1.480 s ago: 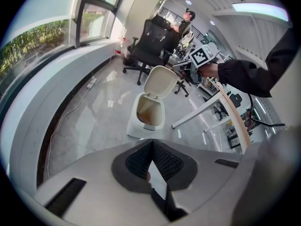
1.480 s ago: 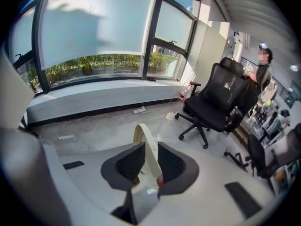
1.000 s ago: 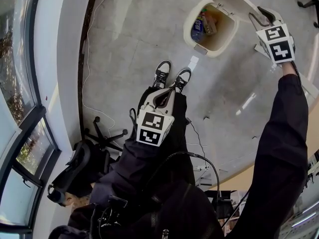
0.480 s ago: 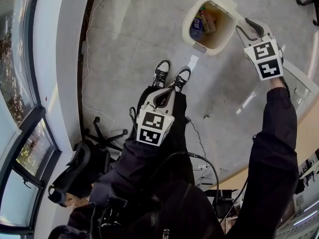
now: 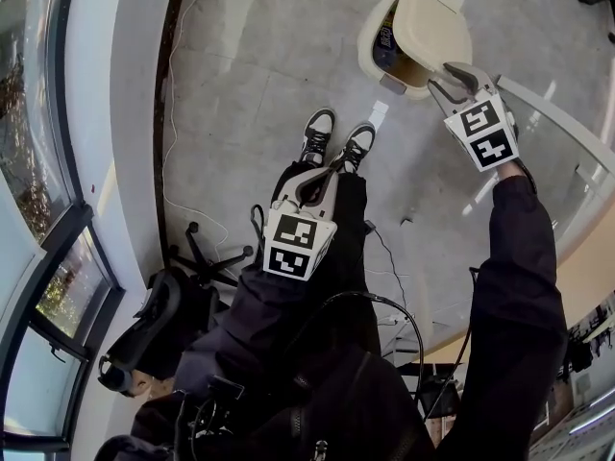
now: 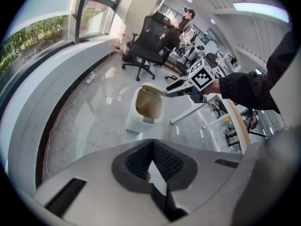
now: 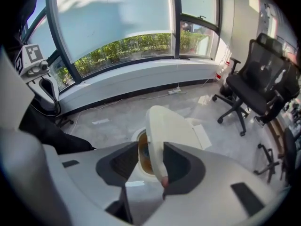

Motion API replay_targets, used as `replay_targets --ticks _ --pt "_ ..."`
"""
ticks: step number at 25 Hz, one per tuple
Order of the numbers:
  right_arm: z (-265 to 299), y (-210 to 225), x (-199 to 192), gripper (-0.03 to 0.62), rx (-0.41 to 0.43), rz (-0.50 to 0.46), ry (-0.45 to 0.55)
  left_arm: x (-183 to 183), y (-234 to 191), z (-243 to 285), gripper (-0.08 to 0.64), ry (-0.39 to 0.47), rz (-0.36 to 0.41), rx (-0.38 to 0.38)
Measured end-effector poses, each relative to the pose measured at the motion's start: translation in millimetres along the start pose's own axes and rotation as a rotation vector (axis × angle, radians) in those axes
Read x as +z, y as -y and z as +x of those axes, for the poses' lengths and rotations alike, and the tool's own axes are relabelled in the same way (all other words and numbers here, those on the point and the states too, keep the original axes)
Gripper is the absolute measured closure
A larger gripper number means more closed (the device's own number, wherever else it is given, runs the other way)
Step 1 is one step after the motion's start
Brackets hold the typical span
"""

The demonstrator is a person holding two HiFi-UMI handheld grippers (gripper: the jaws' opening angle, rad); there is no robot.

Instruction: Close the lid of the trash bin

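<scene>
**Lid half-down, grip let go: slam or snag risk**

The trash bin (image 5: 368,48) stands on the floor ahead of the person's shoes. Its lid (image 5: 432,25) is tilted over the opening and not seated, with trash visible in the gap. The right gripper (image 5: 443,78) has just been opening its jaws; the lid edge sits between them, unclamped. The left gripper (image 5: 312,186) is pressed together, empty, and well apart from the bin. Likely risks: the free lid drops and bangs, it stalls partway open, or a jaw catches the rim and drags the light bin.
</scene>
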State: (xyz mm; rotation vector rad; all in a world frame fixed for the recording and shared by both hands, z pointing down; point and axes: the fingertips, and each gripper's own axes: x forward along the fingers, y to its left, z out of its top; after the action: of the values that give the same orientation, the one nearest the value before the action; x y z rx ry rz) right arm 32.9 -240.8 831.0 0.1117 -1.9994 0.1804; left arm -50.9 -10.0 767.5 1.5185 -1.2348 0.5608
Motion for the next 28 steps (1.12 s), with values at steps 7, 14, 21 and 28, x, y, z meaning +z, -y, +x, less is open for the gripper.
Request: replay_targets --ticks 7,14,21,28 --pt "38 -31 -25 0.426 0.069 0.041 -0.036 -14 -13 0 0.558 -0.017 -0.002 0.015" --pt "78 -49 -45 0.426 0.108 0.044 -0.076 -30 -22 3 0.558 -0.041 -0.017 0.027" --pt "115 -53 -62 0.426 0.124 0.053 -0.117 -41 -36 8 0.558 -0.057 -0.028 0.045" --pt "130 -53 -70 0.426 0.126 0.065 -0.141 -41 -30 13 0.558 -0.062 -0.018 0.035"
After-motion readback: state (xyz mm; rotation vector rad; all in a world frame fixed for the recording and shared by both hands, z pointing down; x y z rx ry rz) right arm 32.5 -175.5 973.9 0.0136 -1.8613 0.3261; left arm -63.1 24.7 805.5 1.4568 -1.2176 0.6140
